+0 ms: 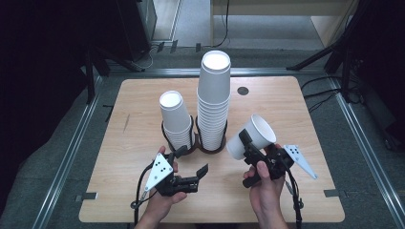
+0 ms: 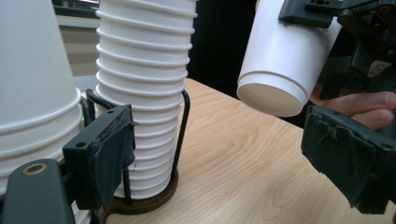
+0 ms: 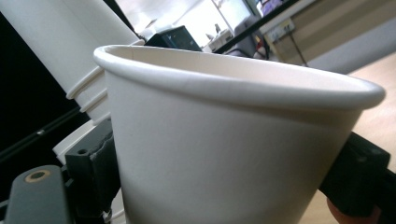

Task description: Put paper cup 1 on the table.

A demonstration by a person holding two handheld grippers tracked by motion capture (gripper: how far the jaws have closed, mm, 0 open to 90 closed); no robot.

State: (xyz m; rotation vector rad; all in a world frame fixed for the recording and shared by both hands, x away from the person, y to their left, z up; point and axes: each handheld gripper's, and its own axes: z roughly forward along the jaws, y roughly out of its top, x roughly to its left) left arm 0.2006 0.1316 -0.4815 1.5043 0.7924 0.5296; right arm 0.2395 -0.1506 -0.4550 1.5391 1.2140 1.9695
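Observation:
Two stacks of white paper cups stand mouth-down in black wire holders at mid-table: a short stack (image 1: 174, 119) and a tall stack (image 1: 213, 100). My right gripper (image 1: 249, 143) is shut on a single white paper cup (image 1: 252, 136), lifted off the table and tilted, mouth up and to the right, just right of the tall stack. In the right gripper view that cup (image 3: 224, 140) sits between the jaws. My left gripper (image 1: 195, 161) is open and empty, in front of the short stack. The left gripper view shows the tall stack (image 2: 144, 84) and the held cup's base (image 2: 285, 60).
The wooden table (image 1: 143, 191) has a round dark cable hole (image 1: 243, 90) behind the stacks. Metal floor rails (image 1: 71, 148) run along both sides, and dark stand legs (image 1: 315, 59) rest behind the far edge.

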